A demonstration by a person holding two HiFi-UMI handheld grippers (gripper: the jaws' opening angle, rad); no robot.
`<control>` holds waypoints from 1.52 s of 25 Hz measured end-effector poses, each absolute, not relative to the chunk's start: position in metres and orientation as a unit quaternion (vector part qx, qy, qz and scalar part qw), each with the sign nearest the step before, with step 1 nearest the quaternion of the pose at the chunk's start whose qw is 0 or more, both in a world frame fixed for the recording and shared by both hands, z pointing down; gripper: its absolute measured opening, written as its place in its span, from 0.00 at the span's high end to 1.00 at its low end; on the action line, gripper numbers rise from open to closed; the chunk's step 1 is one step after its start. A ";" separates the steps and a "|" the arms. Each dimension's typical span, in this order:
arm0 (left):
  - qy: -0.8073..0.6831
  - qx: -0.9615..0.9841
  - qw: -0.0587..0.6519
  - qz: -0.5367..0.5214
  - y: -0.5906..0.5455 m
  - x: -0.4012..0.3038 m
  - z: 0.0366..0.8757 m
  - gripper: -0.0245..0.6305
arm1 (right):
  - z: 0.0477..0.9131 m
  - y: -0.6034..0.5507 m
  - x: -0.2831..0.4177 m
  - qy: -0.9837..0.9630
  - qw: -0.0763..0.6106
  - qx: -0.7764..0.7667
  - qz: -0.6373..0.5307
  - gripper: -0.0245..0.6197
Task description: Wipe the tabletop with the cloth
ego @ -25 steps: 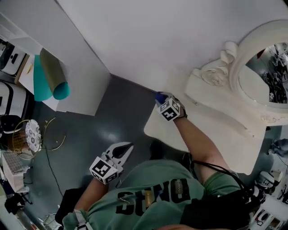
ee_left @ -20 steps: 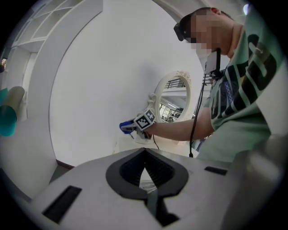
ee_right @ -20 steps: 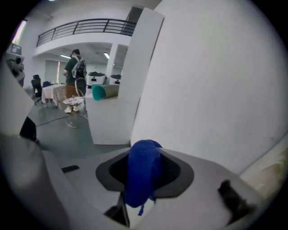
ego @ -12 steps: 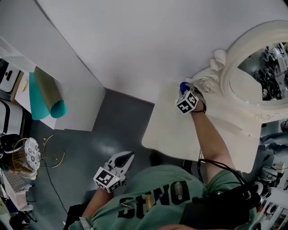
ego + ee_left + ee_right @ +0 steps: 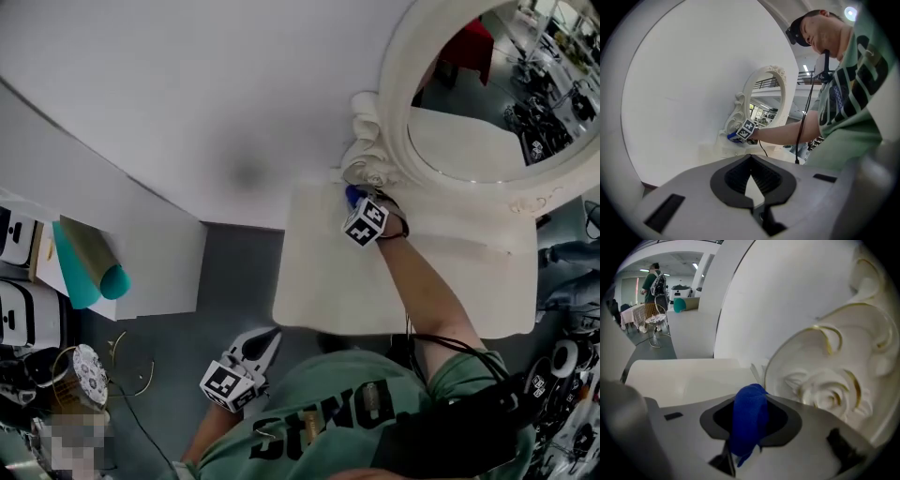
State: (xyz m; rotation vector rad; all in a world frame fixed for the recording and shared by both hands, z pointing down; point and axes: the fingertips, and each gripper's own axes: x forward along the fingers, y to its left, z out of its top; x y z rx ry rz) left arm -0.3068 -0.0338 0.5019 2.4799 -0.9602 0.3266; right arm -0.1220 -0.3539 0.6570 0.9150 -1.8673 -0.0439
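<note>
The right gripper (image 5: 751, 405) is clamped on a blue cloth (image 5: 749, 422). The cloth is bunched between the two dark pads and projects past them toward the camera. In the head view, this gripper is located above the centre of the frame, at the far left corner of the cream counter (image 5: 319, 291). The cloth end lies against the counter surface, just beside the carved scroll (image 5: 367, 150) at the foot of the oval mirror frame (image 5: 394, 84). The right gripper view shows the same carved, gold-lined ornament close on the right of the frame, with the flat counter top extending to the left. The person's right arm (image 5: 422, 300) extends across the counter from the lower right. The left gripper (image 5: 265, 339) is held low in the lower left centre of the head view, over the grey floor (image 5: 234, 272) and well apart from the counter. Its jaws are together at the tips and nothing is between them. The left gripper view points toward the mirror and the other gripper. A teal roll (image 5: 73, 272) lies at the left edge of the head view, against a white panel (image 5: 159, 262).
</note>
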 end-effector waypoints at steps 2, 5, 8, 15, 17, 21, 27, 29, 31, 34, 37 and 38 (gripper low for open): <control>-0.337 0.905 0.227 0.126 -0.036 -0.280 0.501 0.95 | 0.656 -0.344 -0.090 -0.772 0.508 0.381 -0.022 0.77; -0.318 0.913 0.219 0.131 -0.036 -0.227 0.499 0.95 | 0.659 -0.328 -0.027 -0.766 0.512 0.388 -0.018 0.77; -0.299 0.920 0.213 0.140 -0.034 -0.164 0.495 0.95 | 0.659 -0.316 0.061 -0.752 0.516 0.410 -0.010 0.77; -0.251 0.935 0.198 0.152 -0.033 -0.012 0.482 0.95 | 0.657 -0.263 0.281 -0.718 0.516 0.466 0.028 0.77; -0.239 0.939 0.194 0.155 -0.030 0.029 0.479 0.95 | 0.658 -0.251 0.340 -0.705 0.519 0.482 0.035 0.77; -0.211 0.945 0.181 0.172 -0.018 0.089 0.473 0.95 | 0.658 -0.225 0.454 -0.671 0.518 0.527 0.064 0.77; -0.195 0.949 0.170 0.180 -0.007 0.121 0.469 0.95 | 0.658 -0.206 0.531 -0.641 0.518 0.560 0.088 0.77; -0.195 0.950 0.169 0.176 -0.007 0.119 0.468 0.95 | 0.657 -0.208 0.534 -0.631 0.527 0.563 0.084 0.77; -0.201 0.950 0.169 0.170 -0.007 0.107 0.466 0.95 | 0.651 -0.211 0.520 -0.631 0.527 0.563 0.078 0.77; -0.216 0.949 0.171 0.154 -0.010 0.067 0.469 0.95 | 0.631 -0.221 0.427 -0.691 0.475 0.541 0.068 0.77; -0.238 0.944 0.184 0.134 -0.017 0.007 0.476 0.95 | 0.614 -0.240 0.256 -0.786 0.412 0.458 0.053 0.77; -0.246 0.943 0.186 0.128 -0.020 -0.017 0.477 0.95 | 0.611 -0.245 0.193 -0.813 0.399 0.422 0.049 0.77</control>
